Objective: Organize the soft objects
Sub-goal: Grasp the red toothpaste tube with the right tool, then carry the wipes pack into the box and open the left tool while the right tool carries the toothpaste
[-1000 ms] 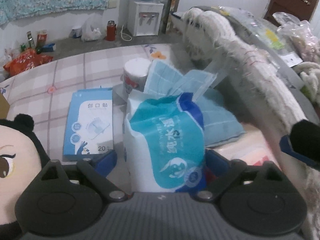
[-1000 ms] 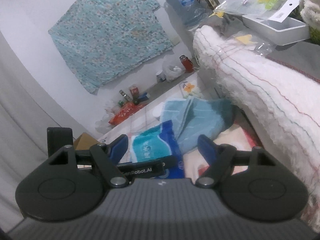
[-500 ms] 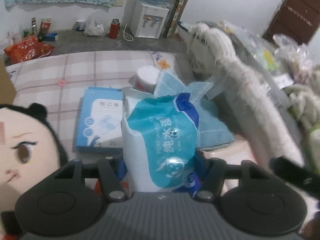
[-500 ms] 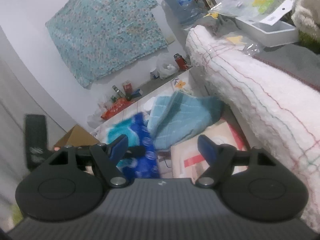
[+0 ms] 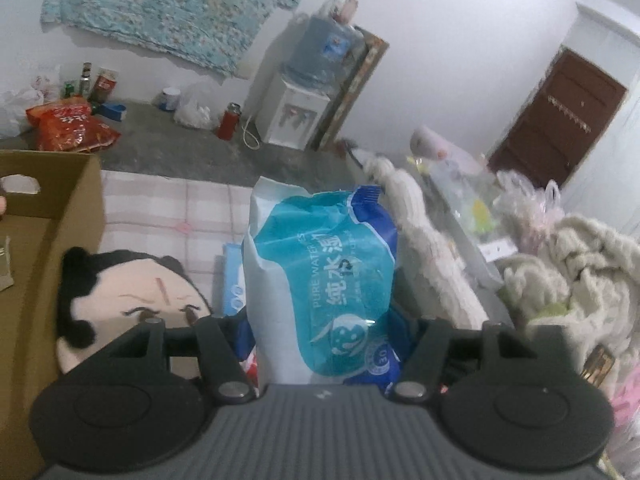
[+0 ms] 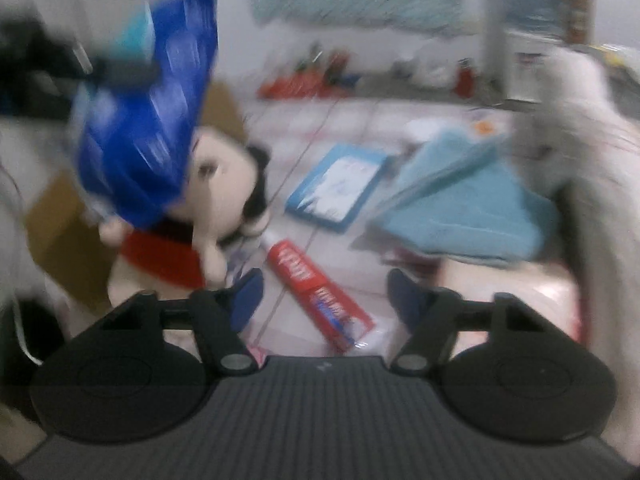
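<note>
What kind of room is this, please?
Probably a lived-in room of a home: a water dispenser stands against the wall, a patterned cloth hangs above, and a plush doll sits on a checked sheet.

Water dispenser [image 5: 294, 114], brown door [image 5: 560, 118]

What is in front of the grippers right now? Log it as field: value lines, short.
left gripper: shut on wet wipes pack, held upright
right gripper: open, holding nothing
plush doll: left of the pack, beside the cardboard box
red tube: lying on the checked bed sheet, below the right gripper
blue towel: crumpled, right of flat blue box
right view: motion-blurred
</note>
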